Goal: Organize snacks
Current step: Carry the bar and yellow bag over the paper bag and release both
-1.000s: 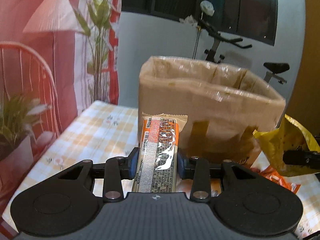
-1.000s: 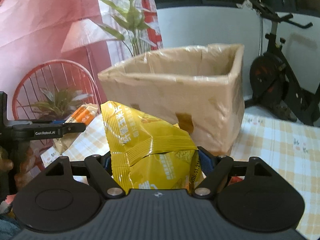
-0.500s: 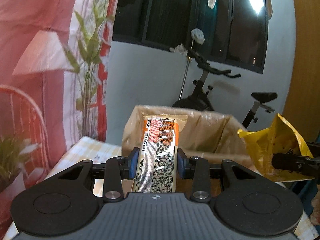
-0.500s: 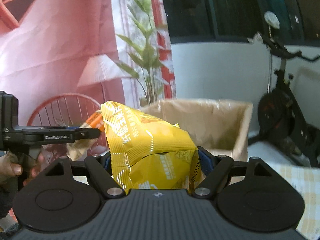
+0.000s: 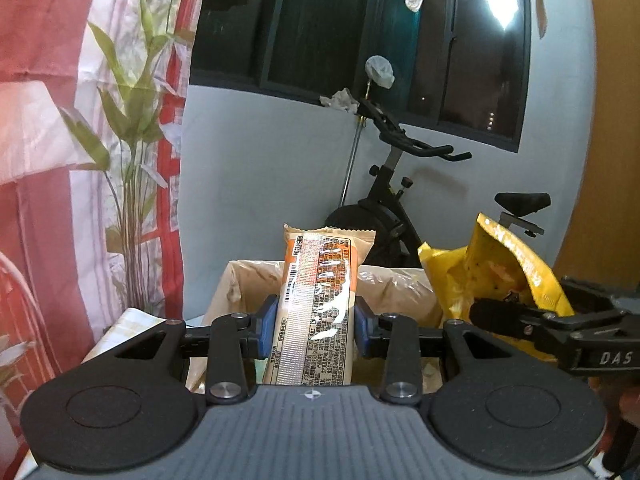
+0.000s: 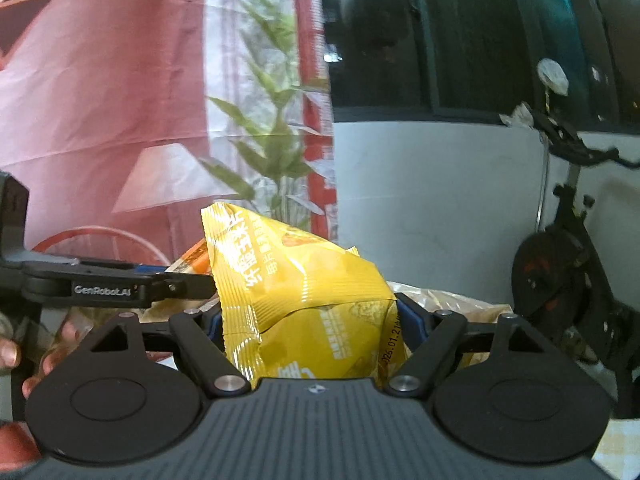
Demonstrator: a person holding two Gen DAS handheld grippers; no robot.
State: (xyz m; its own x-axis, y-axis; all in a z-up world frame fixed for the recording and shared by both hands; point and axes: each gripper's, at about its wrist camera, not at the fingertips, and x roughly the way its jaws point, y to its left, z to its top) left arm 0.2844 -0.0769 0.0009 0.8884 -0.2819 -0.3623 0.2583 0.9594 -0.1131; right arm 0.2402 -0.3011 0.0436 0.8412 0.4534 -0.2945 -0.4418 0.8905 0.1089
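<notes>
Left claw pinches the orange snack bar upright between its blue pads, aimed slightly down over the open cardboard box. Right claw grips the yellow chip bag across its width, held level beside the left one, box rim just showing behind the bag.

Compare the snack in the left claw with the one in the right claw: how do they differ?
The orange snack bar is long, narrow and flat; the yellow snack bag is wide, puffy and crumpled. The bar stands straight between the left claw pads; the bag bulges out of the right claw, whose jaws stand wider. Shared: both are clamped and held up near the cardboard box.
</notes>
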